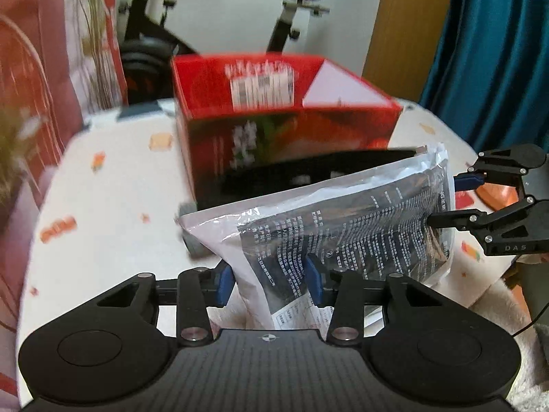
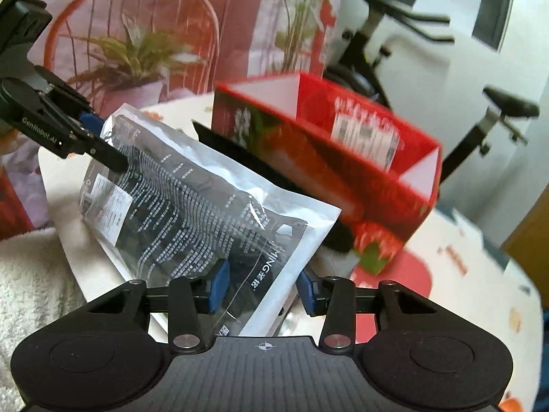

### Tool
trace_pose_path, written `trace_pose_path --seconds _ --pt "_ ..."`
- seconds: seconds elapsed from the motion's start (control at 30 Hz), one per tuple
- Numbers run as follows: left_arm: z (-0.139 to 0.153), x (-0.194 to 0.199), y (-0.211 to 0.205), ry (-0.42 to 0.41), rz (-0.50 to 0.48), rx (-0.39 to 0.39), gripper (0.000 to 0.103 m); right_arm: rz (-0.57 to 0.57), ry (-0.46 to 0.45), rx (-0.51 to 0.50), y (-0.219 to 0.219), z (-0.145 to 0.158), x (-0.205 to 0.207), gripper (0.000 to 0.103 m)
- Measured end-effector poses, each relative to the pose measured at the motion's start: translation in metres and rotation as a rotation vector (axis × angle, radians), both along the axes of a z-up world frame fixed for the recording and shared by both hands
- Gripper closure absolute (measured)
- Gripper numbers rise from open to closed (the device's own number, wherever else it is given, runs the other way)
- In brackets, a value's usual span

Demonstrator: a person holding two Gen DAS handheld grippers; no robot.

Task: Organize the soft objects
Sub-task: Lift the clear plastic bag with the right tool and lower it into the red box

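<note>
Closest to your lens is the soft plastic pouch point(image 1: 343, 226), a white-edged bag with dark contents and printed text, and you have it between both tools. Your left gripper point(image 1: 271, 281) has its blue pads pressed into one end of the bag, and your right gripper point(image 2: 260, 285) pinches the opposite end the same way; neither set of jaws is spread free of it. The pouch hangs tilted in the air between your hands, clear of the patterned tabletop point(image 1: 113, 213), so the pick-up looks done and the carry is what you are in the middle of. Beyond it stands the open red box point(image 1: 284, 116), which I take to be where it goes; the pouch is just in front of the box, not over its opening yet. A black flat item point(image 2: 274, 161) lies against the near side of the box, partly hidden by the bag. A fluffy white cloth point(image 2: 31, 274) lies at the table's near edge, seemingly unsorted. What is already inside the box I cannot tell from here.
</note>
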State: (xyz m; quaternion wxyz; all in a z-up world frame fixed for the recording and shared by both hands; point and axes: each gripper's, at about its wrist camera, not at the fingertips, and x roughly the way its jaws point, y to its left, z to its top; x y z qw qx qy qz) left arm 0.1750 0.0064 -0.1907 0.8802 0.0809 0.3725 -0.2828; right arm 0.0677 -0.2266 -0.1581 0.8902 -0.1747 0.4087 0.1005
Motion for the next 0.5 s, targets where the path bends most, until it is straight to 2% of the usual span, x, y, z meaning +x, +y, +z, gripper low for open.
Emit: trace_pose_path --seconds 0.23,0.5 --pt "0.047 -0.008 0.000 -0.142 0.023 -0.029 0.058 0.036 -0.137 -0.073 0.010 0.039 0.005 0.067" --pt "0.089 0.016 -0.019 -0.255 0.079 -0.041 0.058 0.045 -0.269 -0.195 0.012 0.076 0.039 0.067"
